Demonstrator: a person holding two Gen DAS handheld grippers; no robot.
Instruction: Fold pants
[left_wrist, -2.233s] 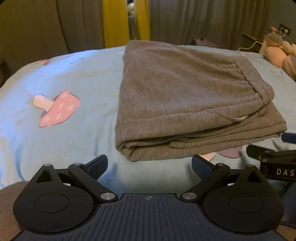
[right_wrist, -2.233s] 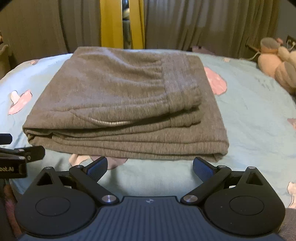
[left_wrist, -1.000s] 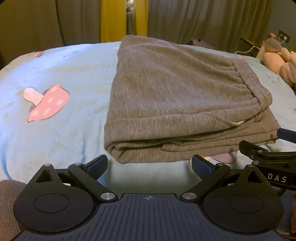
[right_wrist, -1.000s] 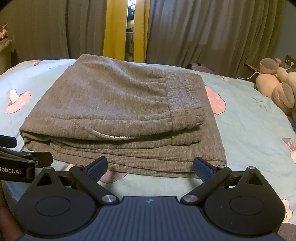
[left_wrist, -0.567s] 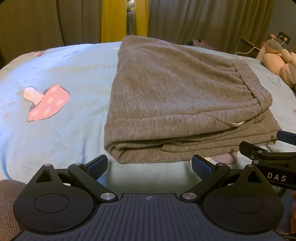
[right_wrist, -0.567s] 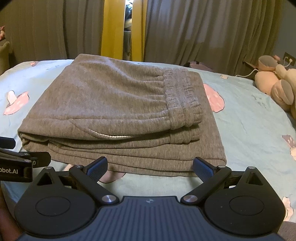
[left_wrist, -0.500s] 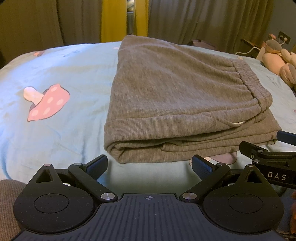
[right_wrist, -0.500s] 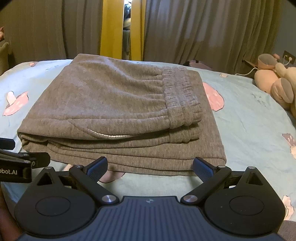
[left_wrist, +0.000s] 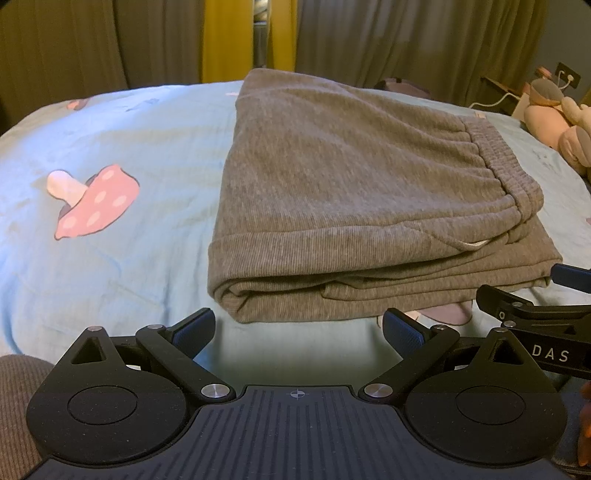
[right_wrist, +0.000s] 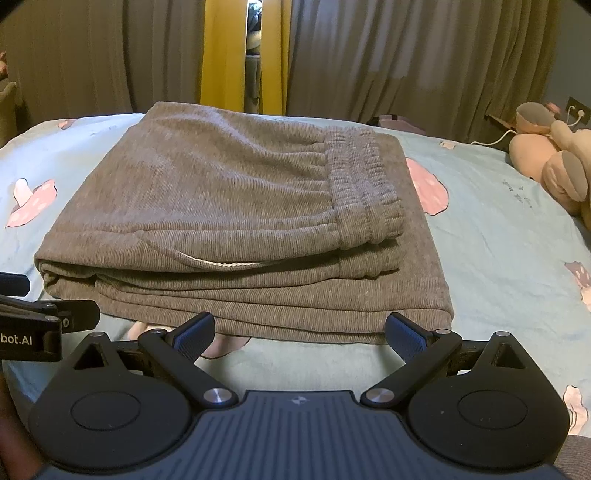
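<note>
The grey pants (left_wrist: 354, 192) lie folded in a flat stack on the light blue bed sheet (left_wrist: 122, 258); the elastic waistband (right_wrist: 364, 192) lies on top at the right. They also show in the right wrist view (right_wrist: 221, 221). My left gripper (left_wrist: 299, 330) is open and empty, just short of the stack's near left corner. My right gripper (right_wrist: 299, 332) is open and empty, just short of the stack's near edge. Each gripper shows at the edge of the other's view.
The sheet has pink mushroom prints (left_wrist: 92, 203). Pink plush toys (right_wrist: 554, 162) lie at the bed's far right by a cable and socket. Grey and yellow curtains (right_wrist: 221, 55) hang behind the bed.
Both grippers stay open and empty. The right wrist view has shifted slightly; the pants have not moved.
</note>
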